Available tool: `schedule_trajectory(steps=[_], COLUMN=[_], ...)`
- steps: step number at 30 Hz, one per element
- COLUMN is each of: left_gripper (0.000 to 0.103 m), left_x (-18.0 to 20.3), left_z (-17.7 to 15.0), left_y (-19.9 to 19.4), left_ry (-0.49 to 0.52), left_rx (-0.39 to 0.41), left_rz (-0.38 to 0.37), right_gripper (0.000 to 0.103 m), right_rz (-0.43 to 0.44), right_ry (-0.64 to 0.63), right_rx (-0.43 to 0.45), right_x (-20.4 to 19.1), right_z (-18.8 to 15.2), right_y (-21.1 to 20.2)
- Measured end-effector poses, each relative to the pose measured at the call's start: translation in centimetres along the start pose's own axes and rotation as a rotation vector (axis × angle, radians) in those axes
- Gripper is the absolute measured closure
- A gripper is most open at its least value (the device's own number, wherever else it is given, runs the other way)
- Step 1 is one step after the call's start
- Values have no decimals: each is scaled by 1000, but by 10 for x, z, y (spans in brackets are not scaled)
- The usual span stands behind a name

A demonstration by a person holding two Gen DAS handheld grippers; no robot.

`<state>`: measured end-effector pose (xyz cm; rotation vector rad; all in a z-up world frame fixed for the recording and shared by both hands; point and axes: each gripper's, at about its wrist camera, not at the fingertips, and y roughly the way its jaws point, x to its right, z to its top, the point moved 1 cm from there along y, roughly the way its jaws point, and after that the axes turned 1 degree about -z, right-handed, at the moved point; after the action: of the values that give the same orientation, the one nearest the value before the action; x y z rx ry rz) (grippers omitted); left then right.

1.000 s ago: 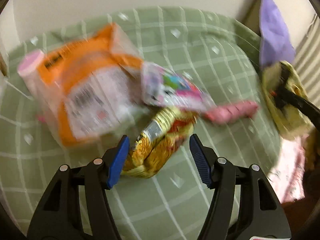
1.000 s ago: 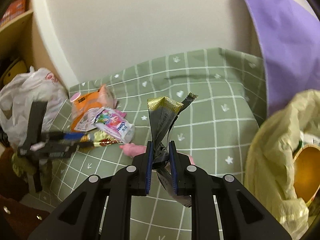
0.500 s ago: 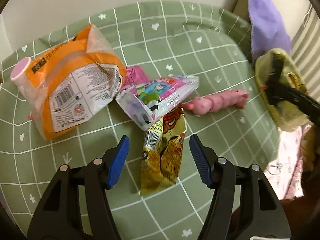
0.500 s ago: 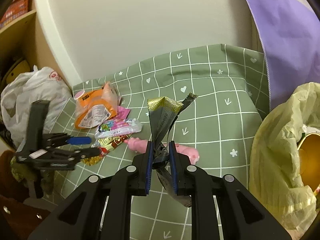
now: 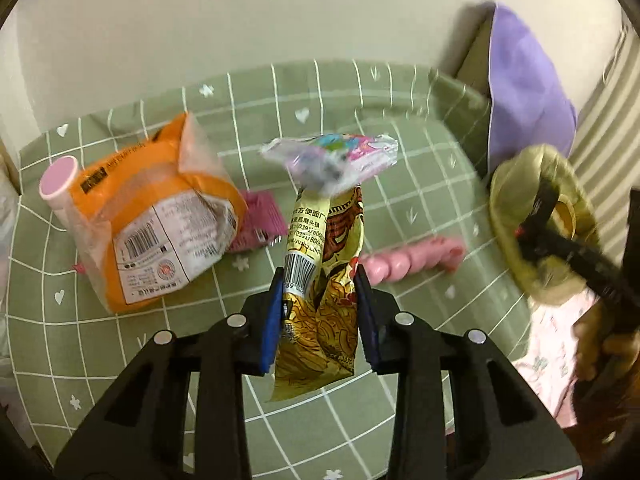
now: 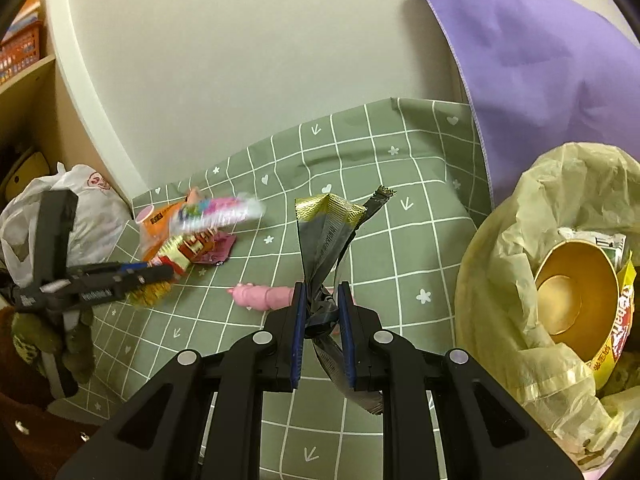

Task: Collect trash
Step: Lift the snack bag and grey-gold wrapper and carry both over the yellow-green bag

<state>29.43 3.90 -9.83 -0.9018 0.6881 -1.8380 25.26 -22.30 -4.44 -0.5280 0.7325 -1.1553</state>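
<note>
- Currently six loose trash items counted: yellow packet, dark wrapper, orange bag, colourful wrapper, magenta sachet, pink piece.
- One yellow-green bin bag, open, right of the right jaws; one gold bowl inside it.
- Left gripper: jaws closing, blue pads pressing both sides of the yellow packet. Gripper tilts down toward the green cloth.
- Yellow packet: long axis runs away from the jaws, top end ahead, tail hanging behind the pads. Colourful wrapper sits blurred at its far end; contact unclear.
- Orange bag left of the left jaws, magenta sachet just beside it, pink piece right.
- Right gripper: jaws clamped on the dark wrapper; gold-edged end points up and ahead, other end trails below.
</note>
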Motion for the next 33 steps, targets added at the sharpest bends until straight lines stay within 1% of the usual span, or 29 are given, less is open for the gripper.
schedule_trajectory(steps=[3, 5, 8, 14, 17, 20, 23, 27, 30, 33], left_gripper=[71, 71, 71, 71, 71, 71, 71, 71, 71, 71], left_x=[-5, -2, 5, 20, 36, 58, 88, 132, 168, 207], left_z=[7, 9, 11, 17, 29, 47, 67, 93, 107, 114], left_y=[-7, -11, -17, -27, -36, -50, -64, -76, -76, -68], left_ry=[-47, -41, 0, 42, 91, 156, 221, 299, 348, 406], left_rx=[10, 20, 41, 76, 115, 174, 235, 309, 326, 315], left_rz=[-10, 1, 28, 32, 29, 2, -58, -186, -271, -357], right_gripper=[86, 87, 86, 86, 87, 86, 86, 86, 86, 86], right_rz=[3, 6, 8, 7, 0, -15, -55, -139, -213, -293], right_ry=[-12, -14, -19, -38, -60, -82, -112, -130, -114, -74], right_rx=[5, 12, 23, 51, 85, 141, 210, 290, 328, 360], right_x=[-2, -3, -5, -11, -15, -17, -15, -2, 14, 37], right_z=[1, 3, 6, 9, 15, 27, 41, 54, 57, 55], right_y=[0, -2, -4, -11, -22, -43, -72, -117, -146, -174])
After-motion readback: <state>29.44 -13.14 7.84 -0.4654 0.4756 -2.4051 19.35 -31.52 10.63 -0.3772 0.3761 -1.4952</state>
